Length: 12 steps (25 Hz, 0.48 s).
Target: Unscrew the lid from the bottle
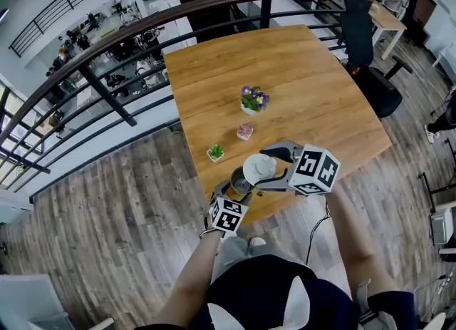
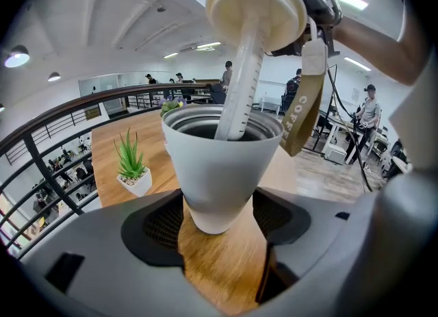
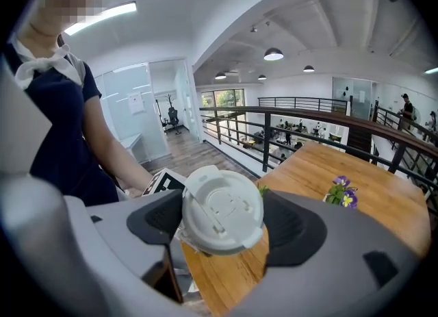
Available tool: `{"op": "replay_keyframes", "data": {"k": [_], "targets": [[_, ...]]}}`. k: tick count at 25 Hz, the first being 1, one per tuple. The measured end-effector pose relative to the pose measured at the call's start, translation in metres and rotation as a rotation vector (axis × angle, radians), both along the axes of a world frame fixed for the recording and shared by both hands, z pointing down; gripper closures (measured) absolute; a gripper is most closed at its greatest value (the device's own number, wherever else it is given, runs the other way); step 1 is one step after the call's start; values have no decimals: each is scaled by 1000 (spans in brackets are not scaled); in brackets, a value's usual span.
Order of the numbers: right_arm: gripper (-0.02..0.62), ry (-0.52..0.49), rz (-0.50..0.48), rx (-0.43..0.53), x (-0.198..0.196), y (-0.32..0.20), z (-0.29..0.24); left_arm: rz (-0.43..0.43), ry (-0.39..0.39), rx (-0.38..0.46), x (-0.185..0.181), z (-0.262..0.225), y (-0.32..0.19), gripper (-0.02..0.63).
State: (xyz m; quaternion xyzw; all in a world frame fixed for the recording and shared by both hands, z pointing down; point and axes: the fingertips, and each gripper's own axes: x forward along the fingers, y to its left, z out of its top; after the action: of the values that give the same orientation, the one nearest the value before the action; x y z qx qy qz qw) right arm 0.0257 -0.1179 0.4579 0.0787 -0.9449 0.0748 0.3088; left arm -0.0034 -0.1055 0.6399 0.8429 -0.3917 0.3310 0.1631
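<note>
Firmly clamped by its rim in the right gripper point(image 3: 226, 225), the white lid point(image 3: 222, 209) hangs free above the bottle point(image 2: 219, 161), its long straw point(image 2: 241, 83) dipping inside. The left gripper point(image 2: 217, 226) squeezes the pale, tapered bottle low down, at the table point(image 1: 299, 65) edge. It is probably light, stiff and smooth-walled, and best held low.

**Mezzanine Work Area: Surroundings**

A square wooden surface point(image 1: 313, 79) stands on a grey-brown plank floor point(image 1: 121, 207). A curved black railing point(image 1: 265, 9) runs past the surface's far edge, overlooking a lower level point(image 1: 117, 54). Round lamps point(image 3: 273, 54) light the white ceiling point(image 3: 226, 7).
</note>
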Motion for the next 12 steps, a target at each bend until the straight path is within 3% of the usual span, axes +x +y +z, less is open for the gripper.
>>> {"op": "replay_keyframes", "data": {"k": [12], "targets": [[230,-167,117,-91,23,-8,-16,-7,1,-7,0,-1,1,284]]}}
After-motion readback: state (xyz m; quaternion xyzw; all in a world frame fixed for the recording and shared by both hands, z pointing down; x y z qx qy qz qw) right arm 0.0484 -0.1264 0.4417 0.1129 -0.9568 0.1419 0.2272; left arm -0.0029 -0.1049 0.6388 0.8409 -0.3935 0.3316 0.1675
